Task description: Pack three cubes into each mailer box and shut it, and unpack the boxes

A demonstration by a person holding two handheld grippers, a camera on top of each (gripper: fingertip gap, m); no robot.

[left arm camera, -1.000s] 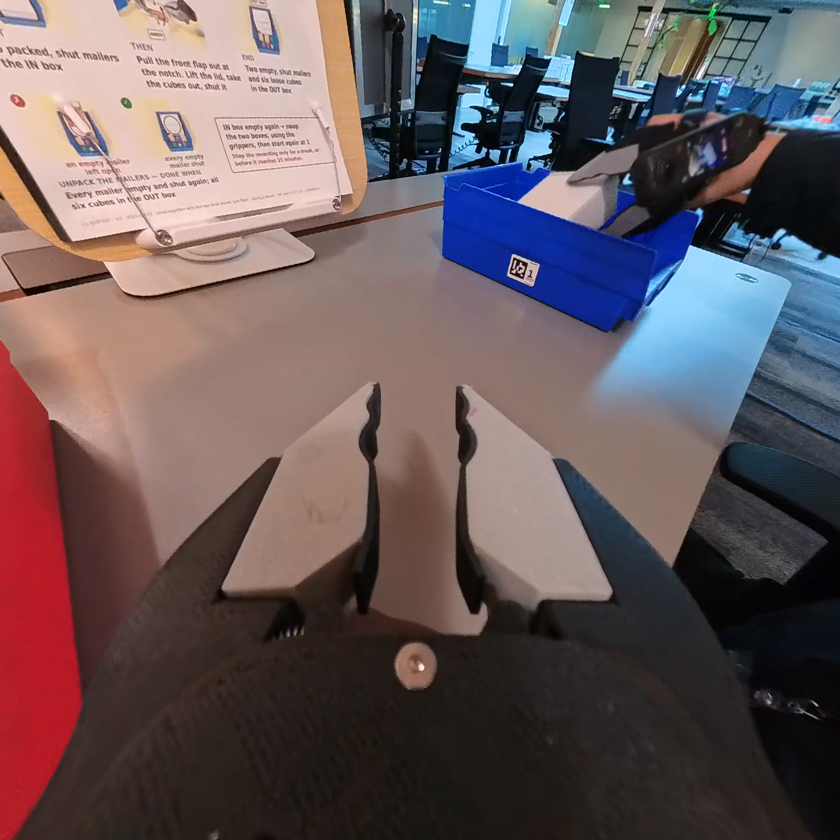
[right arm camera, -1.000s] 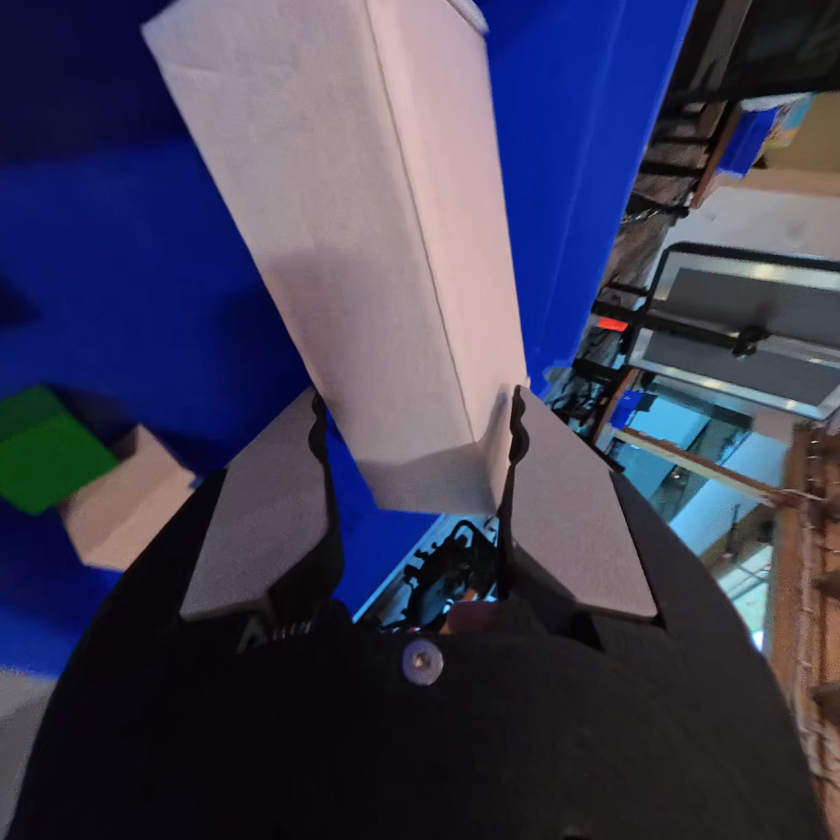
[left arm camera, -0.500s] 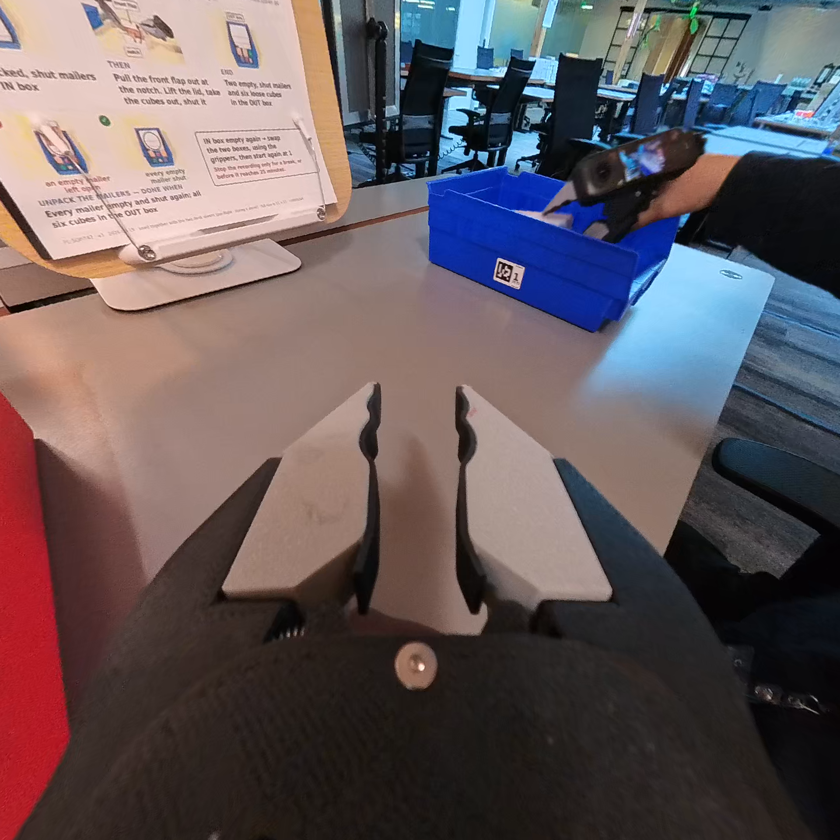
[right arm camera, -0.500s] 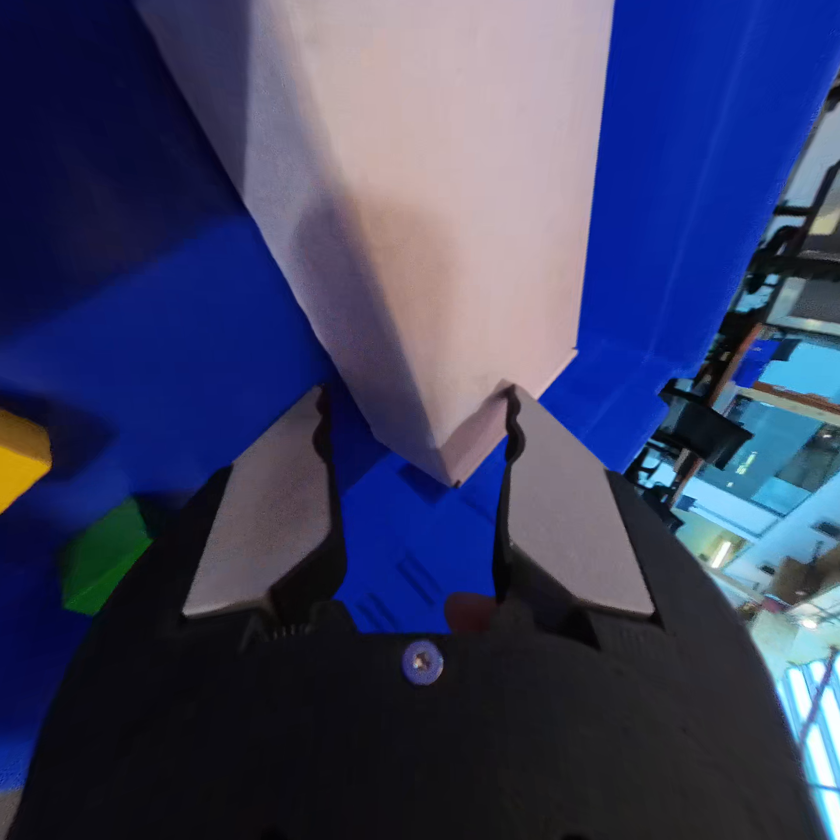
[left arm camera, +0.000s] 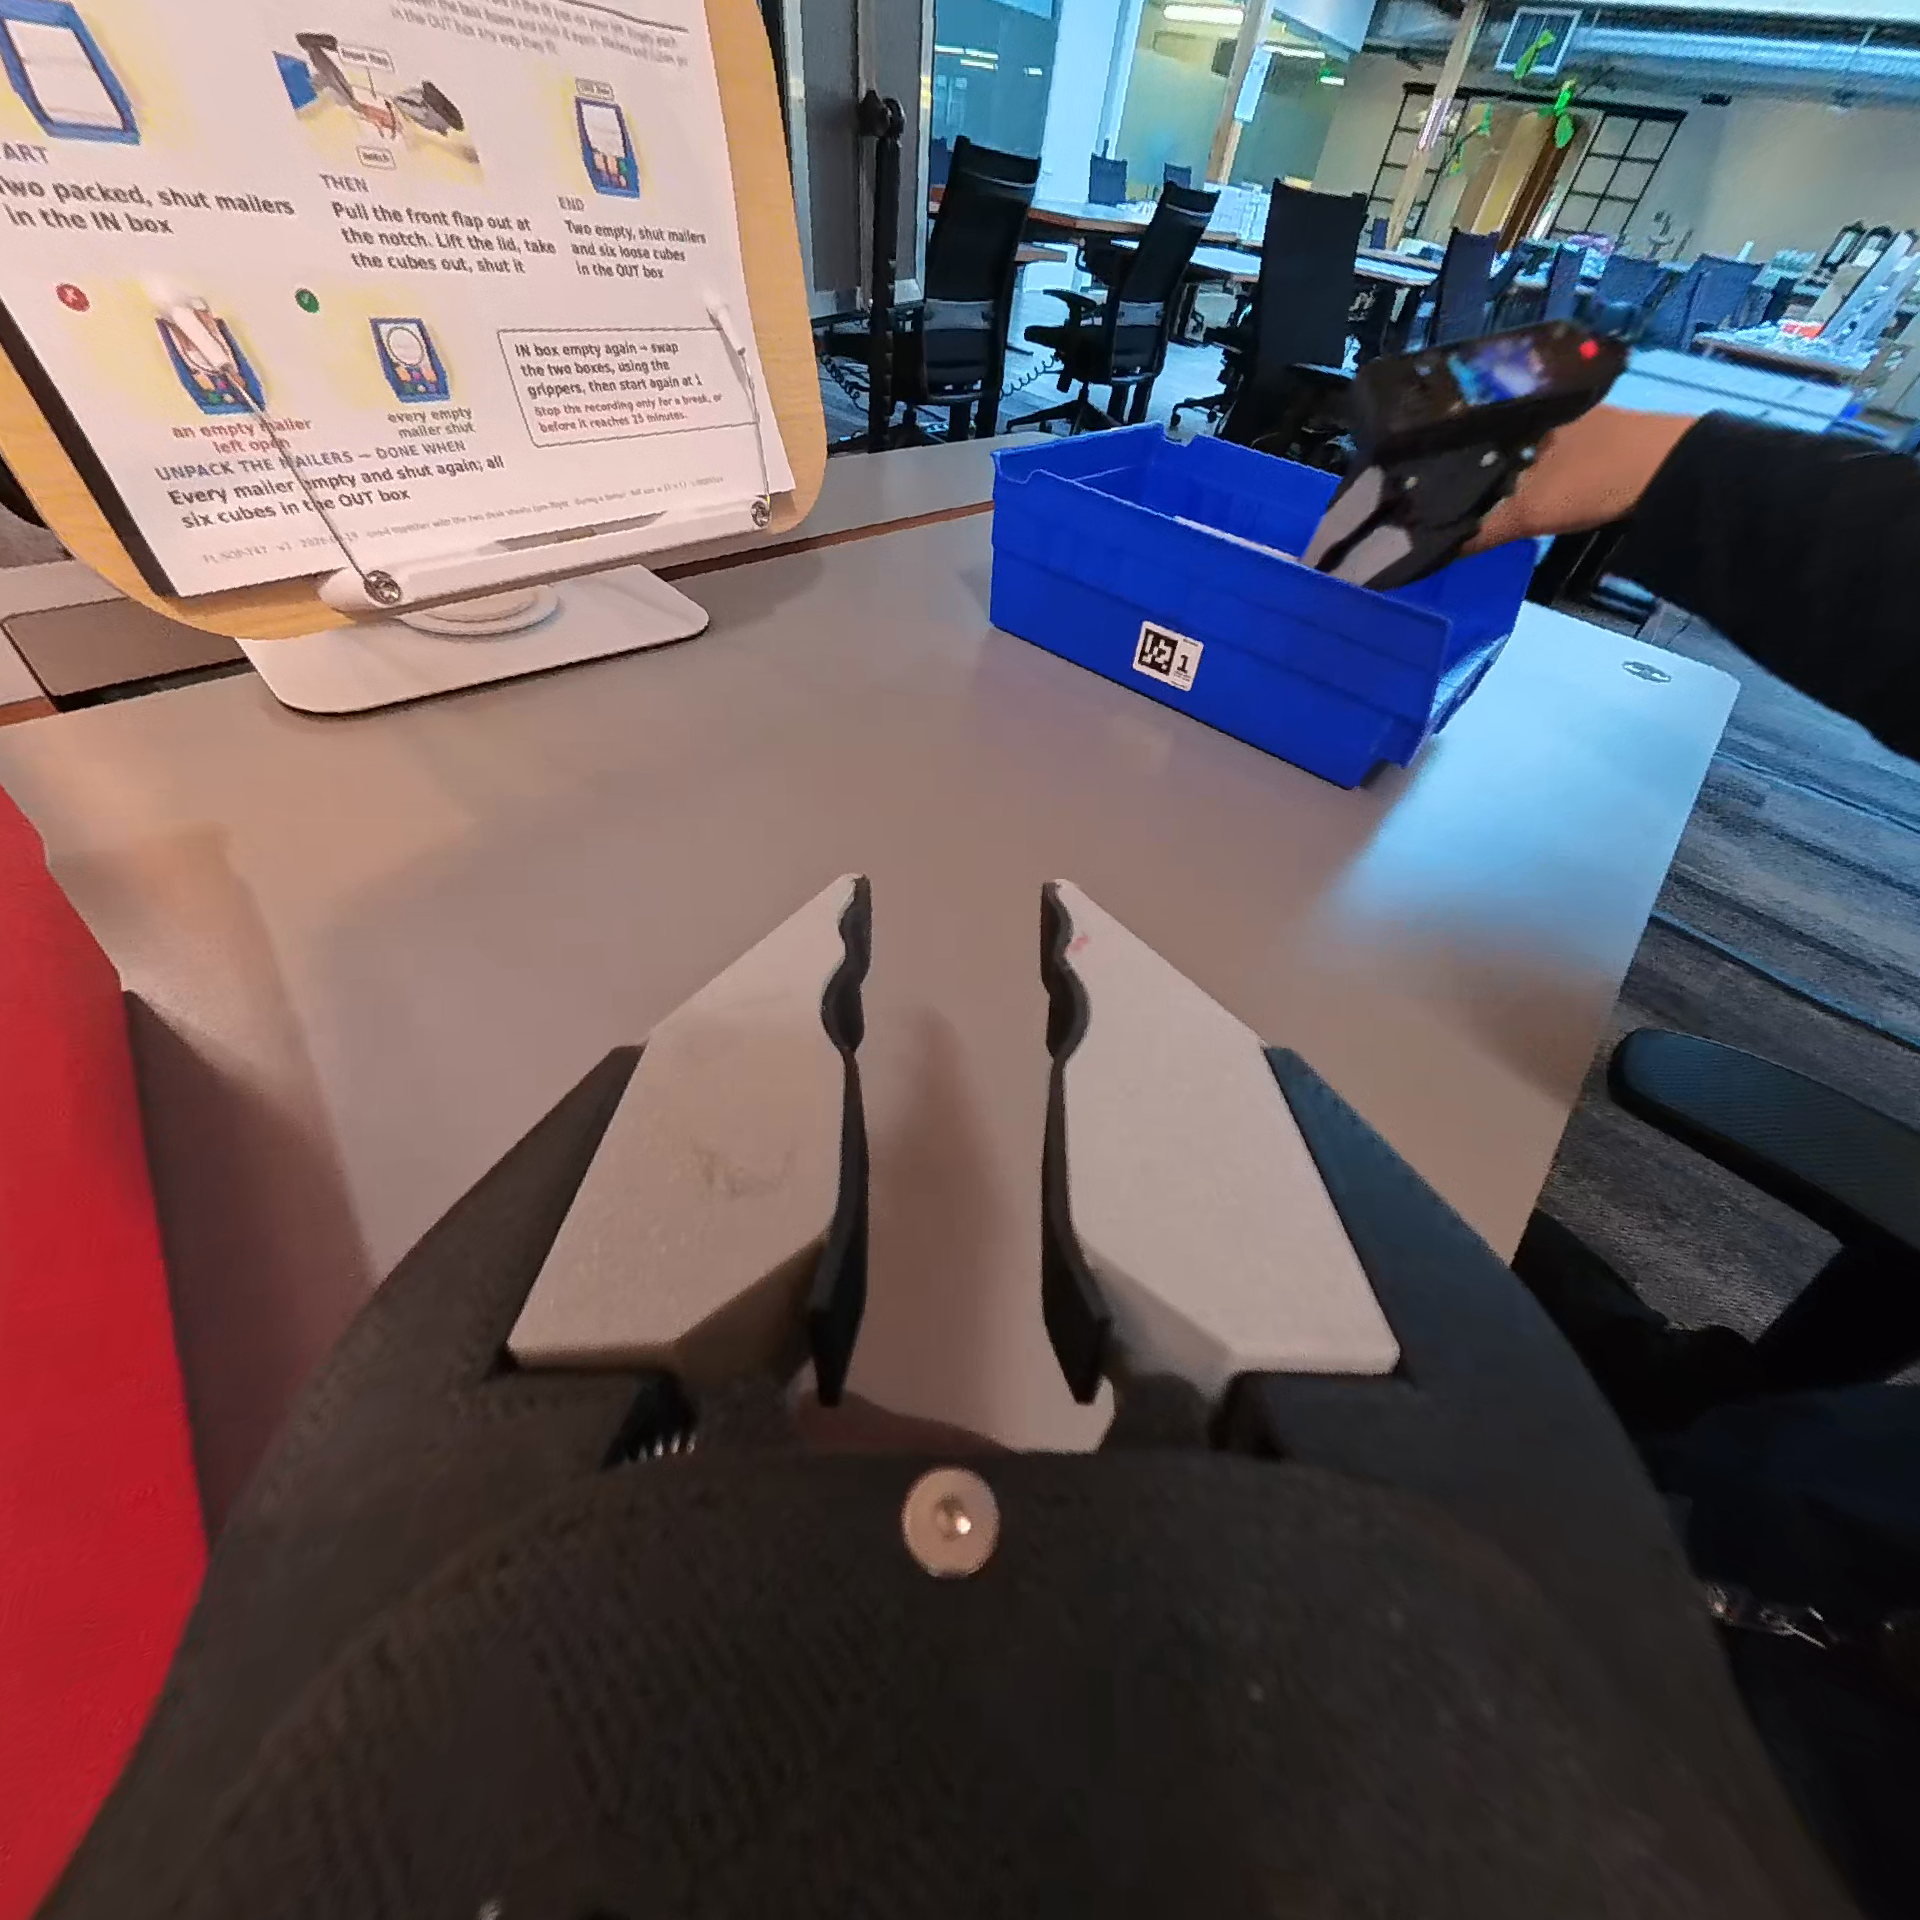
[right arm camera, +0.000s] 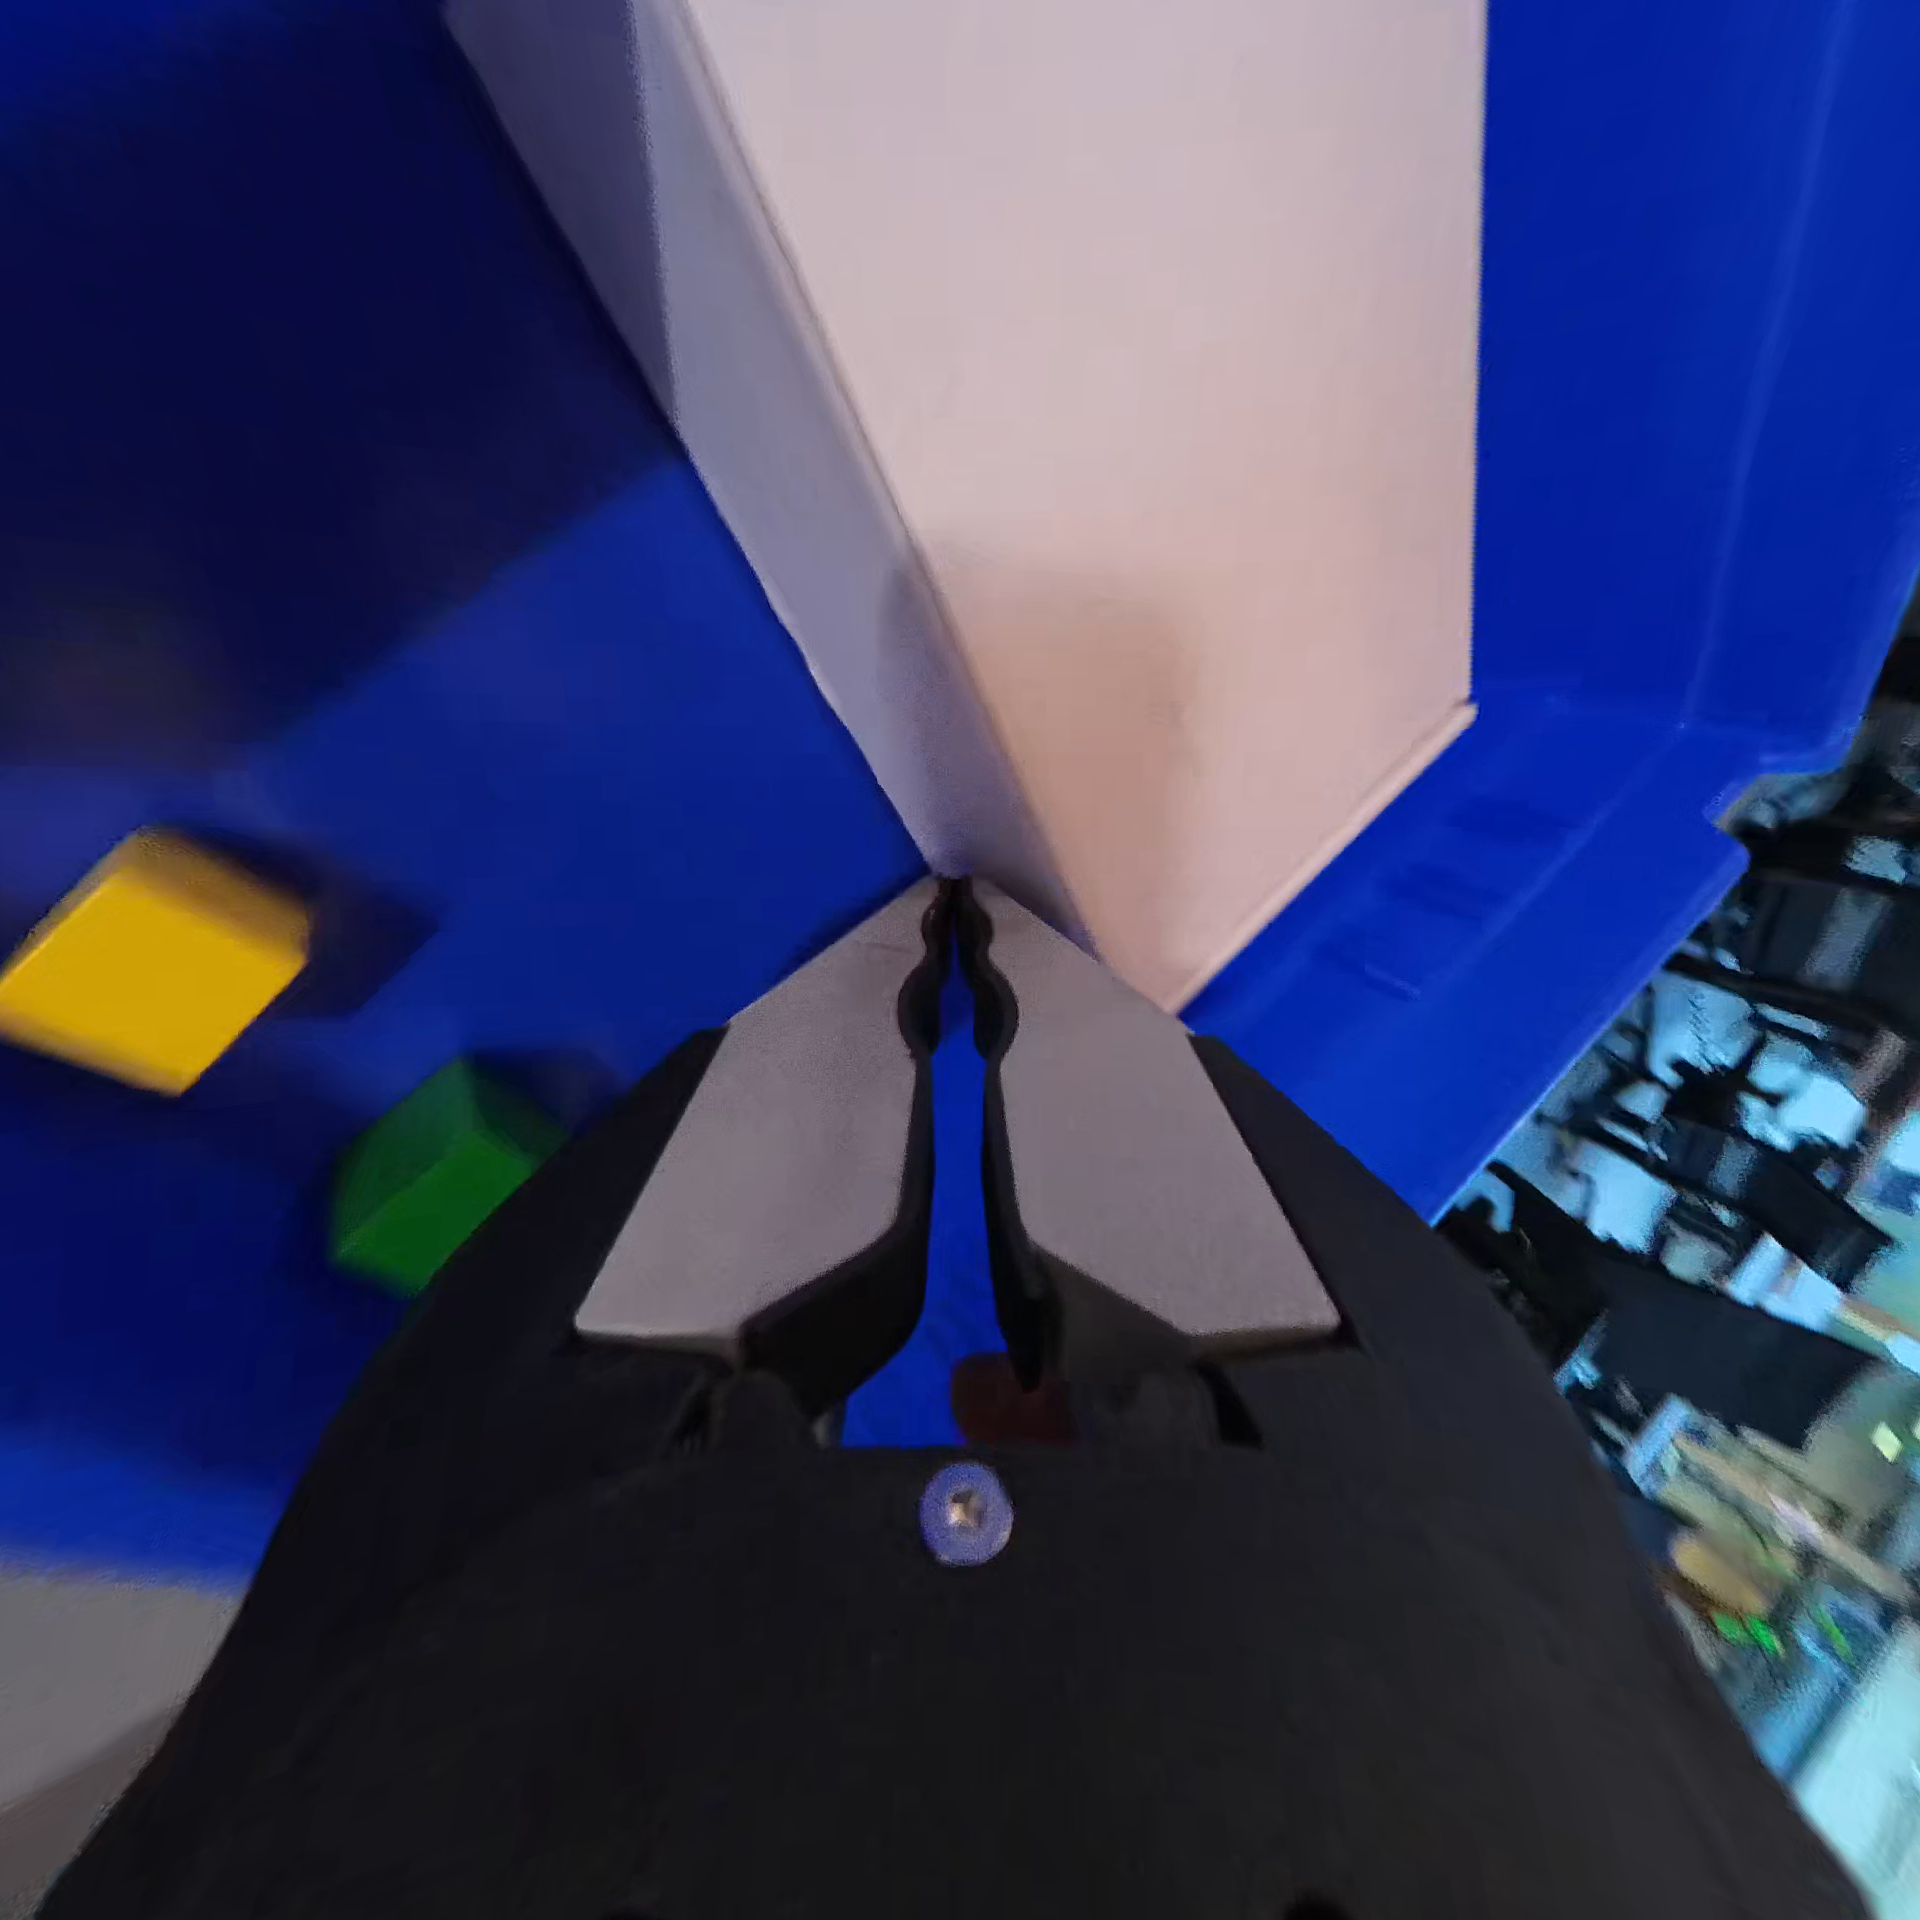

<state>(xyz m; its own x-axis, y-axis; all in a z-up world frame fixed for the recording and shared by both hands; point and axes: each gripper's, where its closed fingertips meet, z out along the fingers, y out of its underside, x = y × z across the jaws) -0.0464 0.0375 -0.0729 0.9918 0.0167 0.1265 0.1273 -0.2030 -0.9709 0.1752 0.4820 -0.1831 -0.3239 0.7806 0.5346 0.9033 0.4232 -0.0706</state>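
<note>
A white mailer box (right arm camera: 1091,416) lies shut in the blue bin (right arm camera: 520,675), against its wall. My right gripper (right arm camera: 951,883) is shut and empty, with its tips touching the box's near corner. A yellow cube (right arm camera: 145,956) and a green cube (right arm camera: 436,1174) lie loose on the bin floor to the left. In the left wrist view the blue bin (left arm camera: 1247,644) stands at the table's far right, with the right gripper (left arm camera: 1351,551) reaching into it and a strip of the mailer (left arm camera: 1236,535) showing. My left gripper (left arm camera: 951,904) is open and empty above the grey table (left arm camera: 623,831).
An instruction sheet on a wooden stand (left arm camera: 416,312) stands at the back left. A red object (left arm camera: 62,1143) is close on the left. The table's edge runs along the right, with an office chair (left arm camera: 1766,1122) beyond it. My right fingertips sit around 50 cm from my left ones. The green cube (right arm camera: 436,1174) lies some 9 cm from my right tips, 45 cm from my left tips.
My right gripper lowered the mailer box into the bin, let it go, and closed its fingers at the box's corner. The left gripper stayed open over the table.
</note>
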